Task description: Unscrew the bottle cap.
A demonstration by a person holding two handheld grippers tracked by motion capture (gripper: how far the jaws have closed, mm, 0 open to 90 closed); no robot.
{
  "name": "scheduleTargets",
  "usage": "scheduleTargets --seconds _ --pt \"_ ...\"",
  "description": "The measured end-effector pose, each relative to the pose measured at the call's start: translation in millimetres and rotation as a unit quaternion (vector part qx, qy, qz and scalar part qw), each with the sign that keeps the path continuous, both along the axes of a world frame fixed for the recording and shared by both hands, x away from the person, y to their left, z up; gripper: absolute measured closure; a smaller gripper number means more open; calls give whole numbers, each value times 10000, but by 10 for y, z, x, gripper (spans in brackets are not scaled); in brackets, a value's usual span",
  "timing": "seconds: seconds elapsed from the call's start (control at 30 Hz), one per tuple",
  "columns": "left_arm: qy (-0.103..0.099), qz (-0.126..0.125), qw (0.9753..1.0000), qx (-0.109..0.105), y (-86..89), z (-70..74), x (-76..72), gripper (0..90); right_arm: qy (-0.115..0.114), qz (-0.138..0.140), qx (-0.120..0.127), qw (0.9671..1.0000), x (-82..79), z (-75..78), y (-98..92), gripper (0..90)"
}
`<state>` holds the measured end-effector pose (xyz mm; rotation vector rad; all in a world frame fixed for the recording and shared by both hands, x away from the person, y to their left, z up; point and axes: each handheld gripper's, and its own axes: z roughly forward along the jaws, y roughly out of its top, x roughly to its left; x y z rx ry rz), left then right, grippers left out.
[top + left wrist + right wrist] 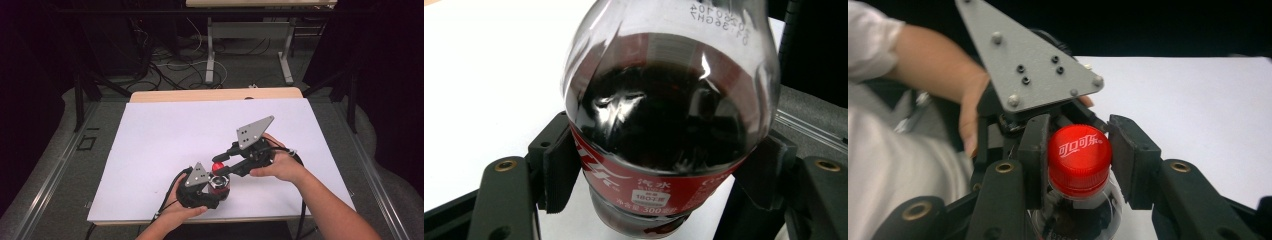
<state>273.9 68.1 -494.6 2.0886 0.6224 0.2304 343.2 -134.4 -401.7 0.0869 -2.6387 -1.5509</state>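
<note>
Clamping the cola bottle (664, 130) at its red label, the left gripper (664, 175) is pressing one black pad against each side of the body, so its jaws are gripping the bottle upright between them on the white table (150, 145). Dark drink is filling the bottle up to its clear shoulder, above the pads. At the top, the right gripper (1075, 160) is reaching in around the red cap (1079, 160): one pad is touching the cap's side, while the other is standing just beside it with a sliver of gap, jaws narrowed around the cap. Behind the cap, the left gripper's grey plate (1028, 60) is sitting with a hand (970, 115) beside it.
</note>
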Motion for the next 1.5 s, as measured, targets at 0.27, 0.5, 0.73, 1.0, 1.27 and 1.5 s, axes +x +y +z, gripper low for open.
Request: scheduleTargets --seconds 0.27,0.5,0.73,1.0,1.27,1.5 --pt "-48 64 9999 -92 5 -2 4 293 70 384 28 9992 92 0 19 580" --pt "1 198 9998 -76 39 19 23 293 35 -909 127 9958 -118 66 30 458" --pt "-24 309 9995 -79 34 8 30 293 -136 -2287 417 9725 -449 107 90 476" --pt "-17 330 9994 -92 27 6 25 293 47 -3493 373 9363 -692 14 216 557" --pt "2 312 9995 -89 20 -5 25 293 284 -3771 327 9252 -694 -45 235 607" --pt "27 271 9996 -17 38 5 32 294 290 -3036 226 9521 -554 -29 184 612"
